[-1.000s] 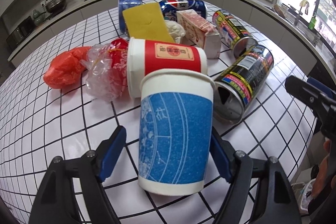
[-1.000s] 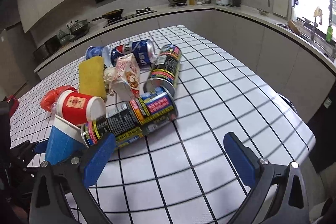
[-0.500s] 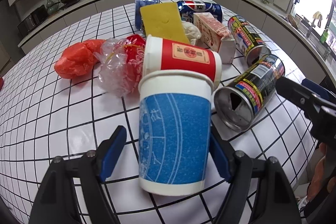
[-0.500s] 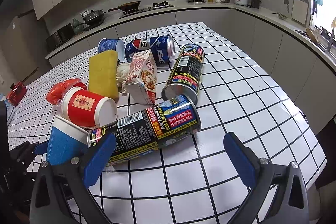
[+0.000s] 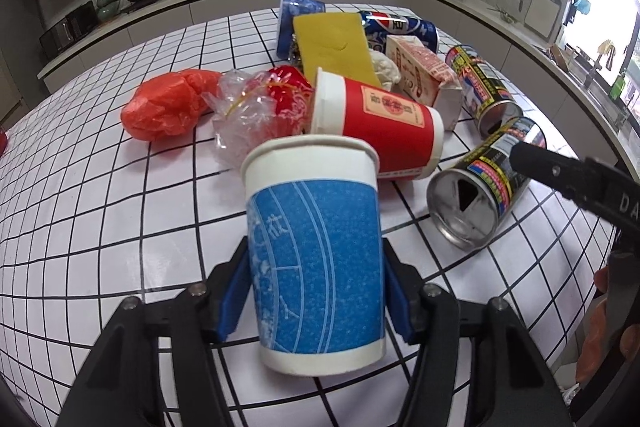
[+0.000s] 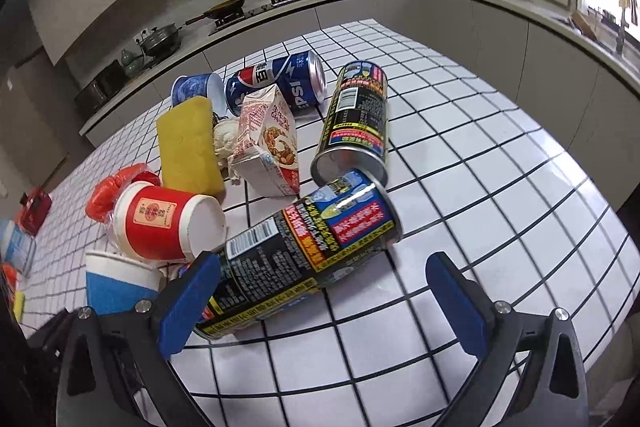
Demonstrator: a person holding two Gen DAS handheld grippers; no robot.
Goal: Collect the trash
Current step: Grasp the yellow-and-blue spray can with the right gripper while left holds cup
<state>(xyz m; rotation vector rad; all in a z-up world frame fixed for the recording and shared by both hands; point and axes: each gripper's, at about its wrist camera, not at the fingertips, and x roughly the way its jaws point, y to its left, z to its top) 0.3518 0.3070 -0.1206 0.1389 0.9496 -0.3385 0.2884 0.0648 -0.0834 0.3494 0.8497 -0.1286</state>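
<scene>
**Left jaws closing on the blue cup, right jaws wide by the can**

Starting at your left: the orange plastic bag (image 5: 168,109) lies on the white tiled table (image 5: 80,211), with a crumpled clear wrapper (image 5: 248,115) touching its right side. Your left gripper (image 5: 314,295) sits astride the upright blue paper cup (image 5: 316,267); its jaws have just been closing, and the blue pads now lie against both sides of the cup. Behind the cup a red paper cup (image 5: 376,123) lies on its side, with the yellow sponge (image 5: 334,47) leaning further back, a milk carton (image 5: 424,75) beside that and a Pepsi can (image 5: 400,27) behind.

Moving right, the nearer black can (image 6: 304,259) lies on its side, its open end close to the blue cup. Your right gripper (image 6: 320,303) has its jaws spread wide, gripping nothing; the left pad overlaps the can's near end, the right pad is clear of it. A second black can (image 6: 356,123) lies beyond.
</scene>
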